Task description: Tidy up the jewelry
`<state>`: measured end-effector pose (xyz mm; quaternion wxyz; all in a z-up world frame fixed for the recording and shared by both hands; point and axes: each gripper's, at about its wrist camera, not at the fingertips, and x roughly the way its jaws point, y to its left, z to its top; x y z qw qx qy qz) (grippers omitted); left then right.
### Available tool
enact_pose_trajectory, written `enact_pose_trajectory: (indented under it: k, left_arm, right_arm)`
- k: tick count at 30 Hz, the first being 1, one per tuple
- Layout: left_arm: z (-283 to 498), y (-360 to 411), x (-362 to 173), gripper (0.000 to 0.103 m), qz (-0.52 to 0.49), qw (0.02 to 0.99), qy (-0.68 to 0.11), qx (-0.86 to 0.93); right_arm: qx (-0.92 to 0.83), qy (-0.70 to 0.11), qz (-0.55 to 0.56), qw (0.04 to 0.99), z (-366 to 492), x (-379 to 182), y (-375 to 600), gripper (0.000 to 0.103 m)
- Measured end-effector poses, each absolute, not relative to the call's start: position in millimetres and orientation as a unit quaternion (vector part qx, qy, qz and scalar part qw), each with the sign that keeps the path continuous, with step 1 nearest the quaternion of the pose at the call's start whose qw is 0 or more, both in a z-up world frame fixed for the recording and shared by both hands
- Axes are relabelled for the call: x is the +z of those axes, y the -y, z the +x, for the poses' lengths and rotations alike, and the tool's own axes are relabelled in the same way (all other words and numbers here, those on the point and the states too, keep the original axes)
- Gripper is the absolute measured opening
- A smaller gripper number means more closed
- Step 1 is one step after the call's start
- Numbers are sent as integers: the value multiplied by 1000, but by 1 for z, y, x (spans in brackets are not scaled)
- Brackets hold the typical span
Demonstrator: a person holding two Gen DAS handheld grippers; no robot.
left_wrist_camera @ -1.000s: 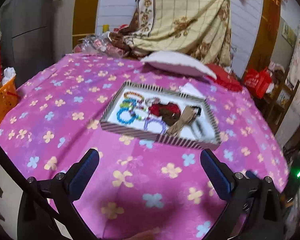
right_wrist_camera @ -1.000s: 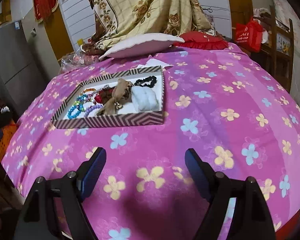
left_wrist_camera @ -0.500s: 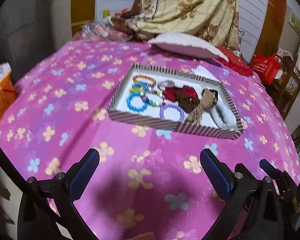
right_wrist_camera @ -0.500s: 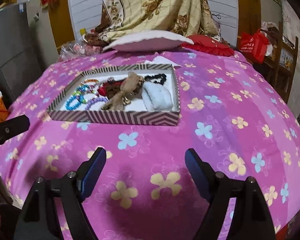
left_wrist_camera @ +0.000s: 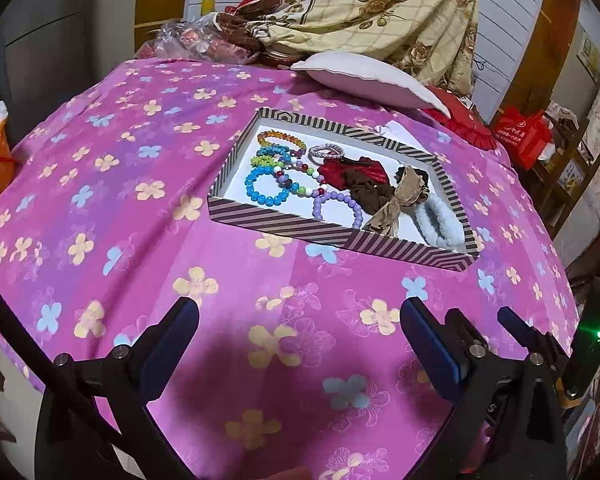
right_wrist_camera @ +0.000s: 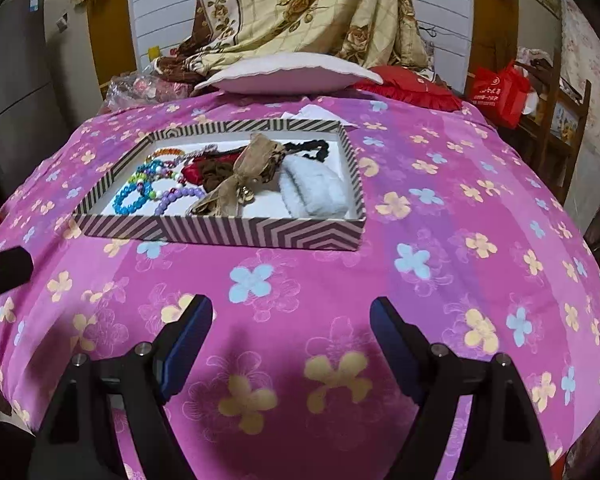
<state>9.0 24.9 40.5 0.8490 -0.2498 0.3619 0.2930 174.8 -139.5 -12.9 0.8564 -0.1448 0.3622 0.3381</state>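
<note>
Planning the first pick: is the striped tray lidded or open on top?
Open. The striped tray has no lid; beaded bracelets and hair ties lie exposed inside.

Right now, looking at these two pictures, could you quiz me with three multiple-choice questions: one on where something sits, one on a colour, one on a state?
1. Where does the fluffy white scrunchie lie in the striped tray?
A. right end
B. left end
C. outside it

2. What colour is the bracelet nearest the tray's left front corner?
A. red
B. blue
C. black

3. How are the left gripper and right gripper?
A. both open, empty
B. both shut
C. one holds a bracelet

Answers: A, it lies against the right wall; B, its beads are bright blue; A, the fingers stand wide apart over the cloth.
</note>
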Motion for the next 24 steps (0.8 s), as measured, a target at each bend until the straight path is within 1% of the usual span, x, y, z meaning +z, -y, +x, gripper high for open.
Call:
enact_pose_trajectory:
  k: [24]
  left_arm:
    - [11, -19, 44, 67, -232, 857, -360, 285]
  right_arm:
    - [342, -358, -142, 857, 174, -11, 142, 84]
